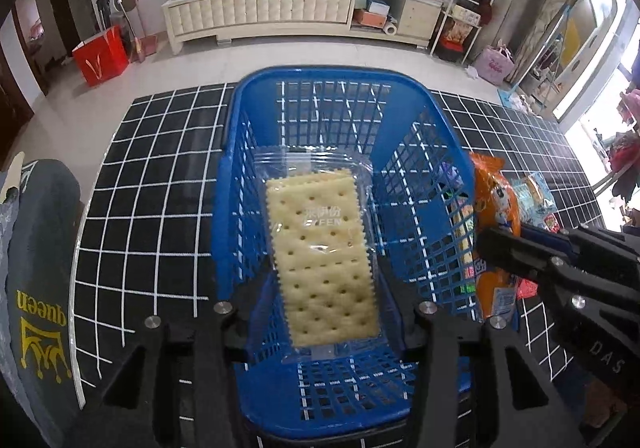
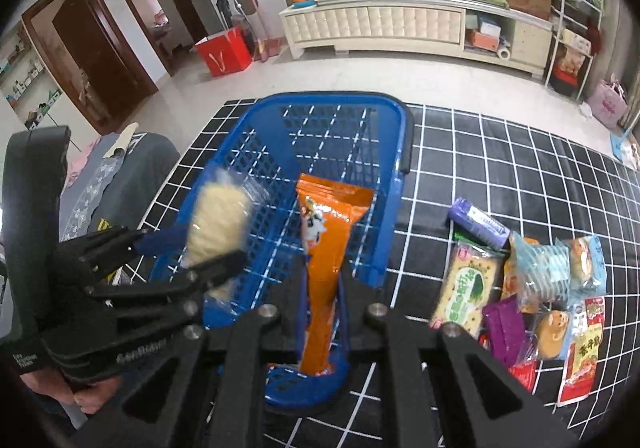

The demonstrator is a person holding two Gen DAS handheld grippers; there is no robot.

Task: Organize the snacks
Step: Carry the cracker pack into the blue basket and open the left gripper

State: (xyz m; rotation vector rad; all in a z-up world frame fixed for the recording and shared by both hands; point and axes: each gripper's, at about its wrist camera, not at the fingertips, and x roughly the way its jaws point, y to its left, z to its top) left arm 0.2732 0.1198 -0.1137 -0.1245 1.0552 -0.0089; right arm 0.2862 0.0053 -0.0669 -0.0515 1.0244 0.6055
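One blue basket (image 1: pixel 320 88) on our grid-patterned table (image 1: pixel 160 168), long axis near to far. Cracker packet (image 1: pixel 322 248) lies lengthwise over it between our left gripper (image 1: pixel 324 308) jaws; whether the pads press it we cannot tell. Right gripper (image 2: pixel 324 288) is clamped on the orange packet (image 2: pixel 328 232), hanging over the basket's right side. Loose snacks (image 2: pixel 532 288) lie further right.

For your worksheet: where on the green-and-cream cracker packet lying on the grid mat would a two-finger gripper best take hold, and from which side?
Probably across the green-and-cream cracker packet's narrow width, near its far end, coming from above. It lies flat, with its left long edge clear, while other snacks crowd its right side and near end.
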